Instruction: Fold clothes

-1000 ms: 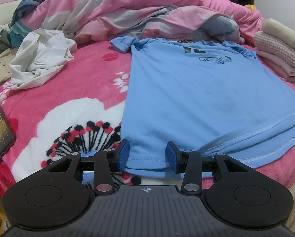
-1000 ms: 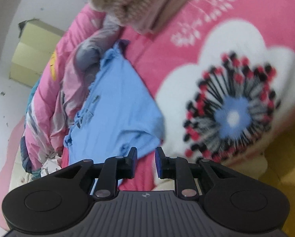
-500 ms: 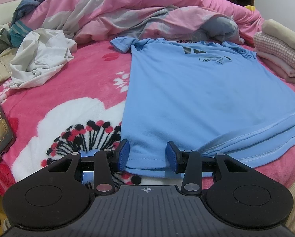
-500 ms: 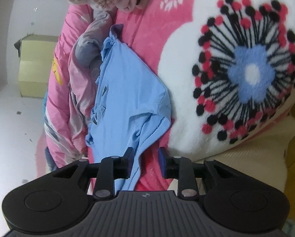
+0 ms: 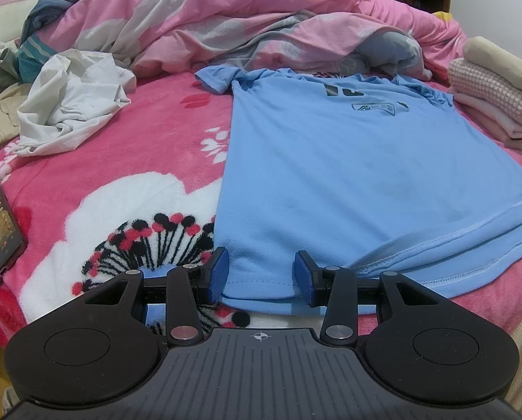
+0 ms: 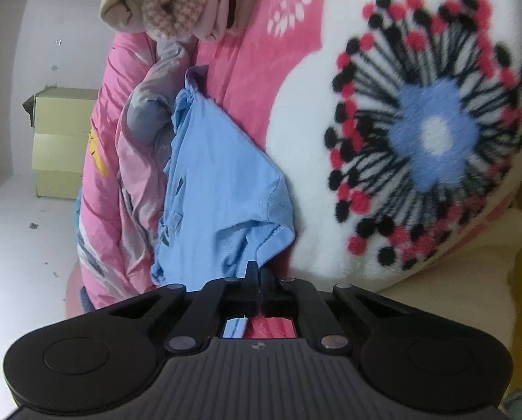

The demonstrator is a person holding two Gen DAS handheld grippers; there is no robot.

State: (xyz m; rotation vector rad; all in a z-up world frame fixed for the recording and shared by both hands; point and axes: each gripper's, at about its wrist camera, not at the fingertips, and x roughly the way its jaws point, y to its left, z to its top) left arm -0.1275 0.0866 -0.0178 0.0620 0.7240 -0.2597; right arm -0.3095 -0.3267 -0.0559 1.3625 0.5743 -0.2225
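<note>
Since before, right gripper has clamped the blue shirt hem; left gripper gapes around its near-edge hem on the bed

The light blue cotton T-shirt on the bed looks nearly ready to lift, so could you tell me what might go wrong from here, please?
1. The left claw is open around the light blue cotton T-shirt hem, while the right claw looks shut on its corner; lifting now could skew the shirt.
2. The right claw may also pinch the pink floral fleece blanket beneath.
3. The folded stack of pink and beige clothes sits close beside the shirt and could be knocked.
</note>
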